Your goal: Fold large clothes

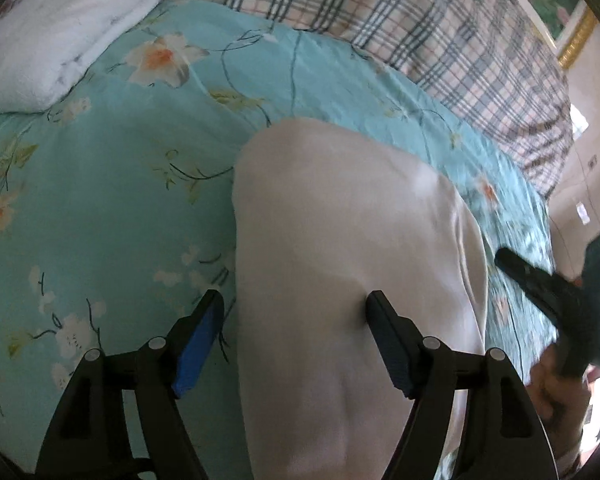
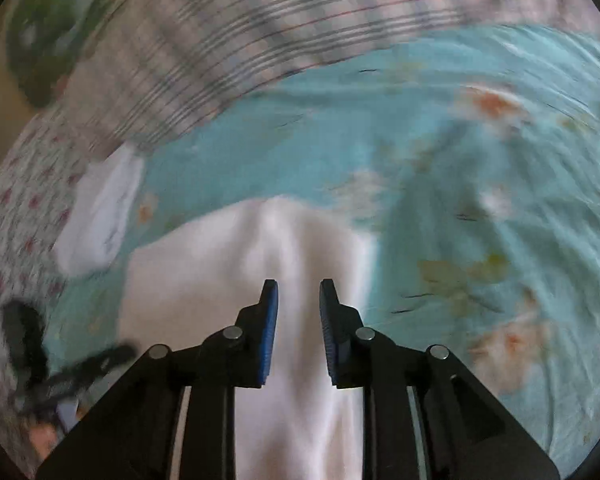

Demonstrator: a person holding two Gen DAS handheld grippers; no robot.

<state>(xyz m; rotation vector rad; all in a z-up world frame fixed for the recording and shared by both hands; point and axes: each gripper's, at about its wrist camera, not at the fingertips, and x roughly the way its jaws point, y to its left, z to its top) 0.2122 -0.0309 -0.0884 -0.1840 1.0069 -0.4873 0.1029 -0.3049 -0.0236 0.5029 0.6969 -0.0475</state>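
Observation:
A cream-white garment [image 1: 340, 240] lies folded into a long strip on the turquoise floral bedsheet [image 1: 120, 200]. My left gripper [image 1: 294, 308] is open wide and straddles the garment's left edge: one blue-padded finger [image 1: 204, 320] is over the sheet, the other over the cloth. My right gripper [image 1: 512, 264], held in a hand, hovers just off the garment's right edge. In the blurred right wrist view the right gripper [image 2: 298, 286] stands above the garment [image 2: 220, 280]. Its jaws are a narrow gap apart and no cloth is pinched. The left gripper [image 2: 80, 364] shows as a dark blur.
A folded white towel [image 1: 60, 28] [image 2: 100, 216] lies on the sheet beyond the garment. A plaid quilt [image 1: 420, 20] [image 2: 220, 40] is heaped along the far side of the bed. A gilt picture frame [image 1: 576, 36] hangs on the wall.

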